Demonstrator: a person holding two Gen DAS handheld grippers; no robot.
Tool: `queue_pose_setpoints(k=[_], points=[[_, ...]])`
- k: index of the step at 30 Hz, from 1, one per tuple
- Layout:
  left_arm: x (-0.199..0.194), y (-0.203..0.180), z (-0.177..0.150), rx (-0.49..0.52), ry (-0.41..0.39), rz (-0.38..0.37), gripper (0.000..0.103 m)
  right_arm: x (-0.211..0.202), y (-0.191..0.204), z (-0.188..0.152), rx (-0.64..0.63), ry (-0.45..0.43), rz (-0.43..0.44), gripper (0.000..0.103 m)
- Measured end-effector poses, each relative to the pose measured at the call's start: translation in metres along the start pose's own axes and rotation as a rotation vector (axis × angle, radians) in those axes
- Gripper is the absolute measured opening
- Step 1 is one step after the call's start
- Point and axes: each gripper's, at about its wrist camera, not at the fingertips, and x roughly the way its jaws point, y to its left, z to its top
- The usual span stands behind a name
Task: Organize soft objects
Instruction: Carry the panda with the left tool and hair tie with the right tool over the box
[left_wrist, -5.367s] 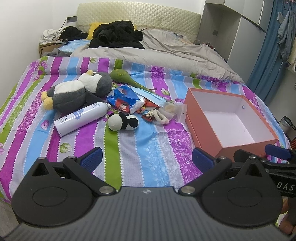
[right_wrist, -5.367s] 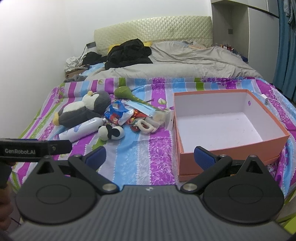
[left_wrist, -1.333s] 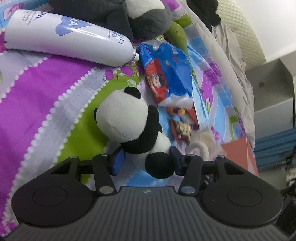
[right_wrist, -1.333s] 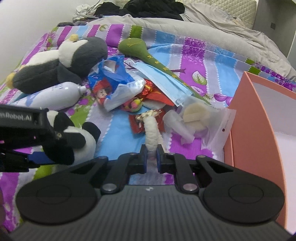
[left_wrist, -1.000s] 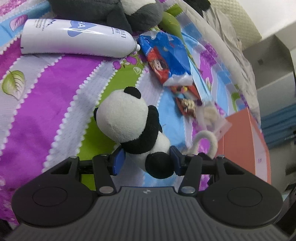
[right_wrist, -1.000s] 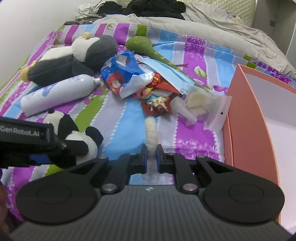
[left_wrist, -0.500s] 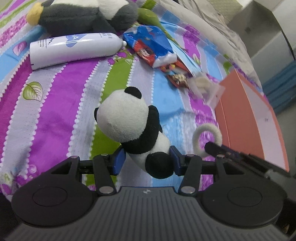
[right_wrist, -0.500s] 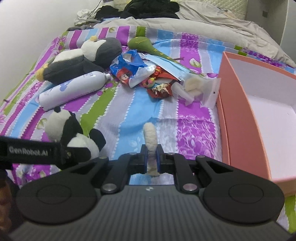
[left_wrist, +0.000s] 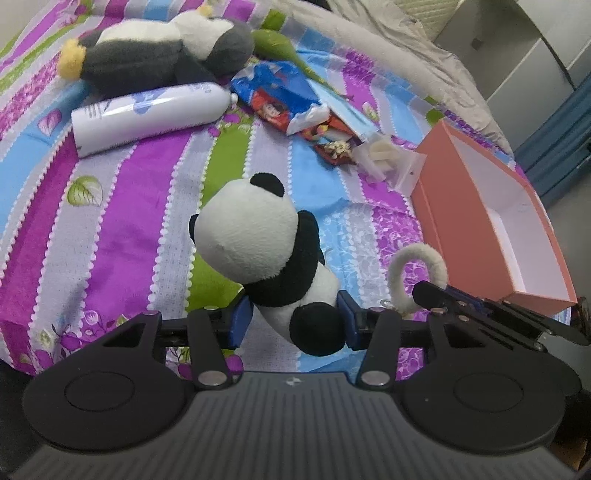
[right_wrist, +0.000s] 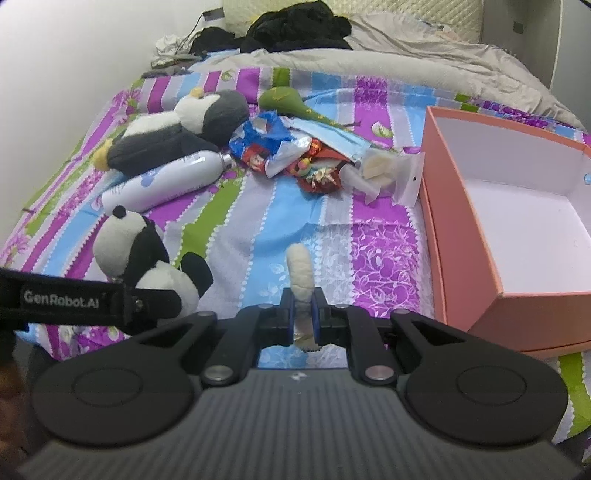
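Note:
My left gripper (left_wrist: 293, 319) is shut on a small black-and-white panda plush (left_wrist: 258, 236) and holds it above the striped bedspread; the panda also shows in the right wrist view (right_wrist: 144, 254). My right gripper (right_wrist: 303, 314) is shut on a white fluffy ring (right_wrist: 301, 273), which also shows in the left wrist view (left_wrist: 417, 269) just right of the panda. An open orange box (right_wrist: 476, 236) with a white inside stands to the right of both grippers (left_wrist: 476, 225). A large grey-and-white penguin plush (right_wrist: 181, 129) lies at the far left.
A white spray bottle (right_wrist: 166, 181) lies by the penguin. A blue snack bag (right_wrist: 269, 144), candy wrappers, a green long-stemmed object (right_wrist: 291, 101), a face mask and a clear pouch (right_wrist: 388, 173) lie mid-bed. Grey duvet and dark clothes lie behind. The bed's edge is near me.
Both grippers have lifted and pulled back toward the bed's near edge, each carrying its object. The orange box now shows more fully on the right.

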Motion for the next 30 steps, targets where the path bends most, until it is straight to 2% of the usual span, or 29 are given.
queue_pose_setpoints(k=[7, 11, 19, 30], points=[[-0.023, -0.015, 0.005, 0.038, -0.041, -0.023, 0.054, -0.022, -0.005, 0.012, 0.019, -0.064, 0.002, 0.013], [-0.042, -0.026, 0.011, 0.048, -0.079, -0.061, 0.054, -0.038, -0.010, 0.023, 0.046, -0.098, 0.013, 0.013], [-0.073, -0.061, 0.023, 0.122, -0.153, -0.109, 0.054, -0.078, -0.022, 0.042, 0.045, -0.210, 0.002, 0.013], [-0.081, -0.111, 0.025, 0.193, -0.159, -0.185, 0.054, -0.122, -0.059, 0.042, 0.065, -0.292, -0.056, 0.013]])
